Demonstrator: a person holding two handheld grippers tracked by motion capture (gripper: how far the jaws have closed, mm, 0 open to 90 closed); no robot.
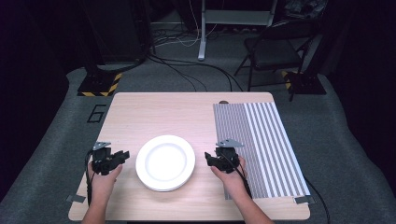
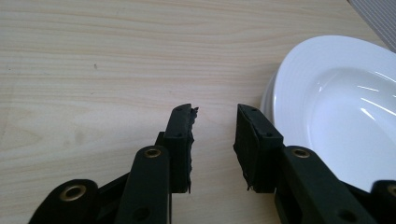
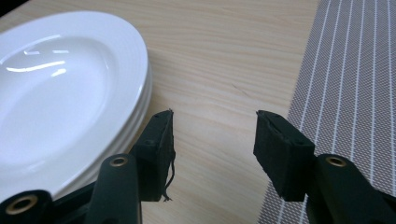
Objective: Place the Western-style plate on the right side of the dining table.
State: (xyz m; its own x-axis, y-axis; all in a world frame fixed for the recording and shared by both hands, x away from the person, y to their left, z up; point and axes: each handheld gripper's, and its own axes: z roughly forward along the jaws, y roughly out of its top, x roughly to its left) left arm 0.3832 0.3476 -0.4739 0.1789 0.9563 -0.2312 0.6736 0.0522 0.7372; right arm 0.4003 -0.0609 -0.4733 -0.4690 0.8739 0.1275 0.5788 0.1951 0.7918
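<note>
A stack of white plates (image 1: 165, 162) sits on the wooden table (image 1: 163, 112) between my two hands. My left gripper (image 1: 125, 154) hovers just left of the stack, pointing toward it. In the left gripper view its jaws (image 2: 215, 112) stand apart with only bare wood between them, and the plates (image 2: 336, 93) lie to their right. My right gripper (image 1: 208, 157) is just right of the stack, over the wood beside the mat. In the right gripper view its jaws (image 3: 212, 114) are apart and hold nothing, with the plates (image 3: 56, 93) to their left.
A grey striped placemat (image 1: 261, 140) covers the right part of the table and shows beside the right jaw (image 3: 350, 70). Beyond the table's far edge are a folding chair (image 1: 273, 46), cables and stand bases on the grey floor.
</note>
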